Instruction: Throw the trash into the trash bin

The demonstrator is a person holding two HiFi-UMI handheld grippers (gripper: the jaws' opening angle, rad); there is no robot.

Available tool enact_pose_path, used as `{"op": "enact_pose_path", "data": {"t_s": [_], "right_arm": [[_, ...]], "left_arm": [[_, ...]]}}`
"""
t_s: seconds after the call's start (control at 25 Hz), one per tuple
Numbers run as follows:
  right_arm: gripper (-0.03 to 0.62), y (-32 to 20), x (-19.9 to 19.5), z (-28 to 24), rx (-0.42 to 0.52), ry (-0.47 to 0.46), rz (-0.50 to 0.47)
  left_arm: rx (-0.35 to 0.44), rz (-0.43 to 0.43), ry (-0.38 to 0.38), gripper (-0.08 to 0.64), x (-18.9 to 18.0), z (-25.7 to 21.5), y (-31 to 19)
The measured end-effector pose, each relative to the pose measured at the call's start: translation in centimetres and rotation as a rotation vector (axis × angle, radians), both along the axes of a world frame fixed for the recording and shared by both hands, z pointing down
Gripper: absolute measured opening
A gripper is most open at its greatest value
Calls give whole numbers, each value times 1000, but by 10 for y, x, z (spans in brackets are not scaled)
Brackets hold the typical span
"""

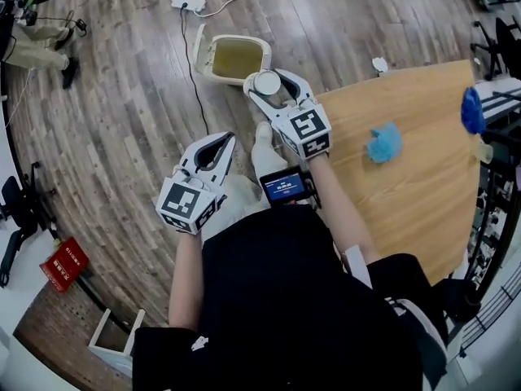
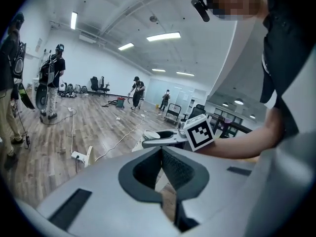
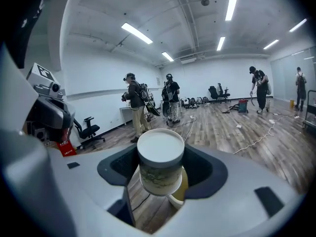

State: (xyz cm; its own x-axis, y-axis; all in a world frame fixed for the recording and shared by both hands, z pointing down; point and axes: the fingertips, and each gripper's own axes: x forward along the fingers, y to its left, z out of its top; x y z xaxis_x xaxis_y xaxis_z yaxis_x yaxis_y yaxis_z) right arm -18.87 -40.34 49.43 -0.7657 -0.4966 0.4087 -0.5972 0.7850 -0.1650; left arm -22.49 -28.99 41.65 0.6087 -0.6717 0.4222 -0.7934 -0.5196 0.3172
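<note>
Bin position first: the trash bin (image 1: 230,59) stood on the plank floor (image 1: 122,104), open mouth up, directly beyond the right gripper (image 1: 275,90) and a little toward my left side in the head view. The right gripper view showed a sliver of the bin's yellowish lining under the load. The right hand was the nearer one by a clear margin; the left gripper (image 1: 220,143) hung further back, closer to my body.

Right fingers were clamped on a cup (image 3: 160,164), one pad on each side of its wall. The cup's long axis ran roughly upright, crosswise to the jaws, with the lid facing up. It was held in the air, near the bin's nearer rim but, as far as I could judge, not yet over the opening.

Left fingers were pressed together at the tips with nothing between them.

Materials:
- Cup: short cylinder, flat white lid, pale printed wall that read as paper or thin plastic. I judged it light and stiff enough for this grip.
- Bin: rounded rectangle, pale hard rim, smooth lining inside.
- Table (image 1: 423,186): light wood, off to the right, with a crumpled blue wad (image 1: 383,143) lying on it, well apart from both grippers.

Coming move, in my estimate: carry the cup forward past the near rim, then let go.
</note>
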Motion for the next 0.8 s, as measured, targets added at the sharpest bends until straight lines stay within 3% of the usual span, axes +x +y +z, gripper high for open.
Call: {"op": "enact_pose_path", "data": {"t_s": [0.48, 0.8], "right_arm": [[272, -57, -52, 113, -163, 80, 33], [272, -97, -82, 278, -258, 182, 122]], "left_arm": [[-156, 25, 89, 6, -29, 94, -59], [-262, -15, 155, 6, -66, 207, -96]]}}
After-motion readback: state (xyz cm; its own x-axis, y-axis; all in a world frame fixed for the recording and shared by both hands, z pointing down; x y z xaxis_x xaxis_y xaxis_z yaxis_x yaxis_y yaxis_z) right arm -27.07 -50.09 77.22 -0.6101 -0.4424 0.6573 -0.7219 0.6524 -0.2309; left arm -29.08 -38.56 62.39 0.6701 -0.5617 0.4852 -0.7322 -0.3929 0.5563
